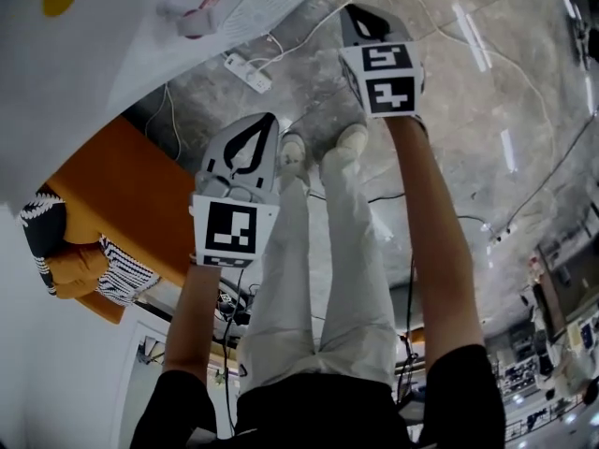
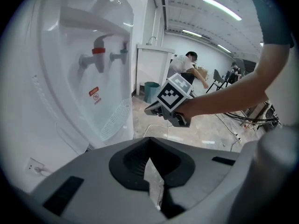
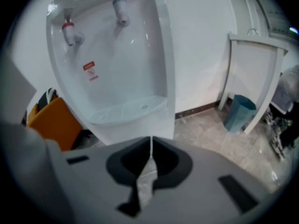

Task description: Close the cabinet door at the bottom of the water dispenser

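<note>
**Both grippers before the water dispenser, fingers clenched on nothing**

The head view looks down past white trousers and pale shoes (image 1: 318, 148) to a grey concrete floor (image 1: 468, 157). The left gripper (image 1: 262, 124) sits just left of centre. The right gripper (image 1: 360, 15) is further out at about 12 o'clock. Each is carried on a bare forearm. The water dispenser (image 1: 229, 7) fills the corner at 10 to 11 o'clock. An orange seat (image 1: 122, 204) lies at 9 o'clock. A white power strip (image 1: 248, 71) lies on the floor at 11 o'clock, between the dispenser and the shoes.

In the left gripper view the fingers meet tip to tip with nothing between them. The dispenser stands at 9 to 10 o'clock, showing its red tap (image 2: 98, 55) and its drip tray (image 2: 114, 120). The right gripper hangs at centre, near the dispenser but apart from it.

In the right gripper view the fingers are pressed together and empty. The tap recess fills 11 to 12 o'clock — the drip tray shows just above the fingertips. A blue bin (image 3: 239, 111) stands at 3 o'clock.

The cabinet door belongs low on the dispenser's front, and the gripper bodies hide that part in both gripper views. Whether it stands ajar or closed cannot be told.
</note>
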`<state>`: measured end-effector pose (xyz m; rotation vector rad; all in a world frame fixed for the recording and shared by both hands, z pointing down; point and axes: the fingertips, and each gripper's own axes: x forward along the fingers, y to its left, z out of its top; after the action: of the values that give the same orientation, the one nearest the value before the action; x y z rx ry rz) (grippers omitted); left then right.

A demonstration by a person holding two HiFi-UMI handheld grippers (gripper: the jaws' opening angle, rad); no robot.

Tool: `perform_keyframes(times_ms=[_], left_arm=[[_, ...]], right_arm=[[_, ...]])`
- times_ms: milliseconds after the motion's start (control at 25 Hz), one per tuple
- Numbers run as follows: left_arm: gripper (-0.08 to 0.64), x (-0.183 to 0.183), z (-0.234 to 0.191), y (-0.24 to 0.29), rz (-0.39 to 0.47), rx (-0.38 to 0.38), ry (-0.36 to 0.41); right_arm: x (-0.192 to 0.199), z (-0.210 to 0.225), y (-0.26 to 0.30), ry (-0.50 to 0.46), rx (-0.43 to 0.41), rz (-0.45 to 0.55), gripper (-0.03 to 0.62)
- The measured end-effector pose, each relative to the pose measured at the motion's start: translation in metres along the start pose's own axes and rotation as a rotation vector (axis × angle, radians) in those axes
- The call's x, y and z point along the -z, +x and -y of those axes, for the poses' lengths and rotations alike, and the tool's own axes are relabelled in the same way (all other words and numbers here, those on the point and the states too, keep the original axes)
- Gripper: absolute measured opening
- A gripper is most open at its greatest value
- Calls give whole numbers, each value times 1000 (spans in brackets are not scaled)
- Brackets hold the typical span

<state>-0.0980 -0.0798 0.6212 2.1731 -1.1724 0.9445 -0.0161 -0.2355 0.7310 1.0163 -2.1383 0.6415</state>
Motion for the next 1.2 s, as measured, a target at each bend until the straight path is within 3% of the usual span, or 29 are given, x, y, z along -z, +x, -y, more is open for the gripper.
perform_keyframes(times_ms=[520, 840, 1200], left_arm=[[11, -80, 25, -53, 100, -1, 61], [11, -138, 51, -110, 158, 5, 70], [11, -190, 71, -179, 215, 26, 97]], right_arm=[[-12, -21, -152, 60, 5, 51, 34], [-56, -45, -255, 76, 6, 127, 34], [-104, -40, -365, 120, 75, 226, 34]])
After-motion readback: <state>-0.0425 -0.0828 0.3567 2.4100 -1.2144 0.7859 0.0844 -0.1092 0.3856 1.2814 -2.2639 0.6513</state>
